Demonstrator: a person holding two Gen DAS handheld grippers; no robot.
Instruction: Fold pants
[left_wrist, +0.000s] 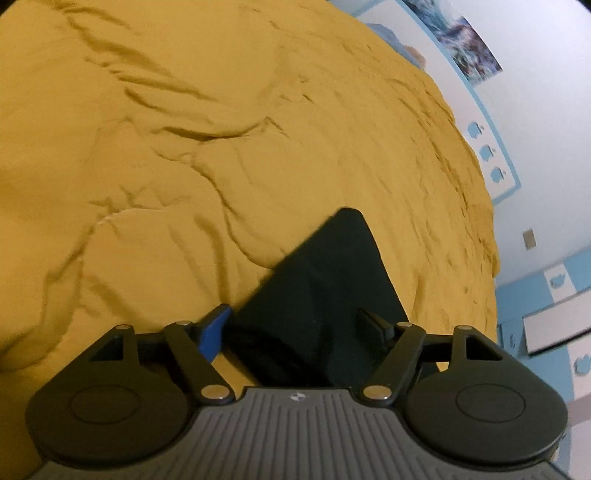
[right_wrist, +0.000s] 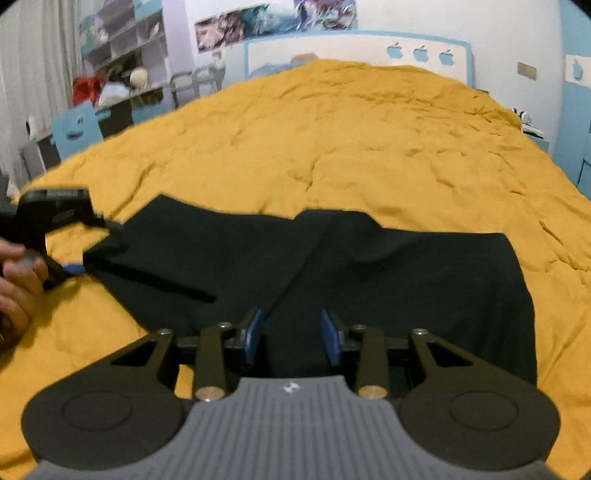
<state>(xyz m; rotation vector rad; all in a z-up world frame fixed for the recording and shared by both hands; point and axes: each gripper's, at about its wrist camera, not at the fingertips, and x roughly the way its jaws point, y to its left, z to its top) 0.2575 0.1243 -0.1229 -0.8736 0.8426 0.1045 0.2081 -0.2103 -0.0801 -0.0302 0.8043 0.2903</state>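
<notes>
Black pants (right_wrist: 406, 280) lie spread flat across a yellow bedcover (right_wrist: 351, 140), with a diagonal fold line running through the middle. My right gripper (right_wrist: 291, 334) hovers over their near edge. Its blue pads (right_wrist: 253, 332) stand apart with flat dark cloth showing between them and nothing pinched. In the left wrist view a pointed corner of the pants (left_wrist: 332, 266) reaches forward between the fingers of my left gripper (left_wrist: 295, 325), which is wide open. The right wrist view shows that left gripper (right_wrist: 92, 245) at the pants' left end, held by a hand (right_wrist: 18, 280).
The bedcover (left_wrist: 184, 147) is wrinkled all over. Behind it is a white headboard with blue apple stickers (right_wrist: 419, 53). Shelves and a blue chair (right_wrist: 75, 129) stand at the far left, and blue-and-white cabinets (left_wrist: 554, 325) at the right.
</notes>
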